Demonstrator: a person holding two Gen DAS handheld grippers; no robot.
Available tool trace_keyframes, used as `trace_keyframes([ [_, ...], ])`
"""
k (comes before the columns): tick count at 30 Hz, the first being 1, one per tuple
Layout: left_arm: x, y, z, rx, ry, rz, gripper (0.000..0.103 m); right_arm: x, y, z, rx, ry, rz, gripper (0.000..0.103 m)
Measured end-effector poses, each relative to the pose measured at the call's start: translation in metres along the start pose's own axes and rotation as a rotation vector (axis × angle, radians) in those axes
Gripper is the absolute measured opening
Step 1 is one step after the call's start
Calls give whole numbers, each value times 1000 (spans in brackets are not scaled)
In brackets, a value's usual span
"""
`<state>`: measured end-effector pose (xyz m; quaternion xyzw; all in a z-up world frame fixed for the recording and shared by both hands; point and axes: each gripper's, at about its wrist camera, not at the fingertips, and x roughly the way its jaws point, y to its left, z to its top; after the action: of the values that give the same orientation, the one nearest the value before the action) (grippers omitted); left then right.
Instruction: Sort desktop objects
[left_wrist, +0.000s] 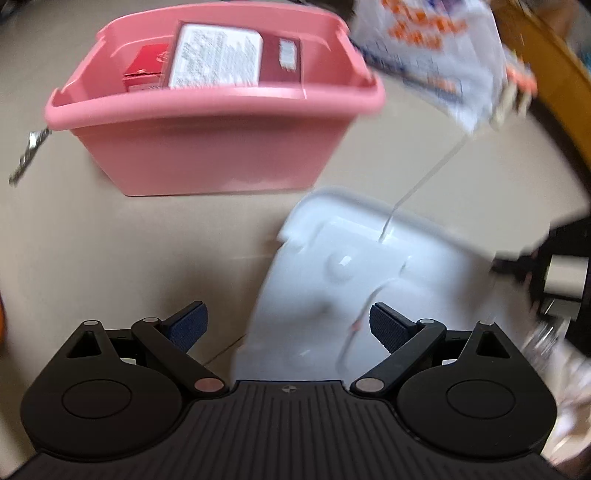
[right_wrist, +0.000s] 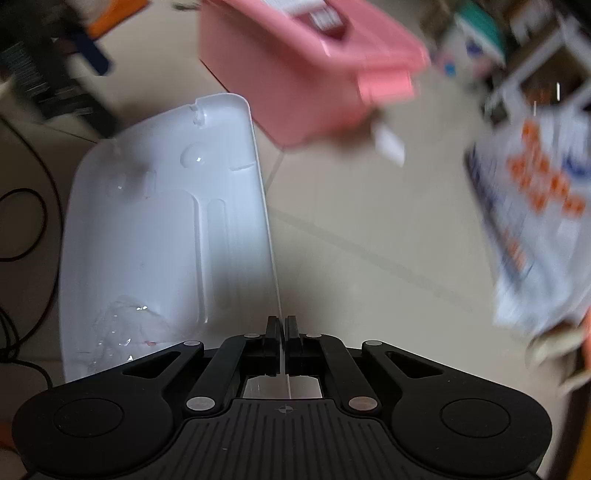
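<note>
At ten o'clock in the left wrist view, pink basket (left_wrist: 207, 147) holding red boxes (left_wrist: 144, 68), set on beige surface (left_wrist: 92, 240). Toward five o'clock, white plastic lid (left_wrist: 332, 280), tilted, just ahead of left gripper (left_wrist: 288, 328), spread wide and gripping nothing. At one o'clock, blurred white packet (left_wrist: 436, 55) with orange print, support unclear. Farther right, right gripper (right_wrist: 281, 328) pressed together on the lid's thin edge at six o'clock of its own view. Probably light, stiff and slick, so apt to pivot from a one-edge pinch; best taken mid-rim, or steadied at the opposite edge by the free tool
</note>
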<state>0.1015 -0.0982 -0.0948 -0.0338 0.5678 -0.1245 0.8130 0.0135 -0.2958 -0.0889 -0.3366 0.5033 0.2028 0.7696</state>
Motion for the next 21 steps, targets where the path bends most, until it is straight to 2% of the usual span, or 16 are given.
trace_keyframes([
  [5, -23, 4, 17, -179, -1, -120, 97, -29, 25, 18, -143, -45, -98, 2],
  [10, -30, 8, 21, -369, 90, -182, 97, -40, 52, 26, -283, -70, -204, 1],
  [12, -27, 10, 18, -424, 103, -176, 97, -40, 59, 29, -319, -82, -239, 1],
  [15, -23, 8, 15, -455, 130, -104, 97, -42, 68, 32, -363, -92, -276, 1],
  [17, -22, 10, 13, -488, 136, -103, 97, -45, 73, 31, -377, -96, -283, 2],
  [21, -23, 13, 14, -564, 122, -160, 97, -50, 80, 30, -397, -107, -295, 2],
])
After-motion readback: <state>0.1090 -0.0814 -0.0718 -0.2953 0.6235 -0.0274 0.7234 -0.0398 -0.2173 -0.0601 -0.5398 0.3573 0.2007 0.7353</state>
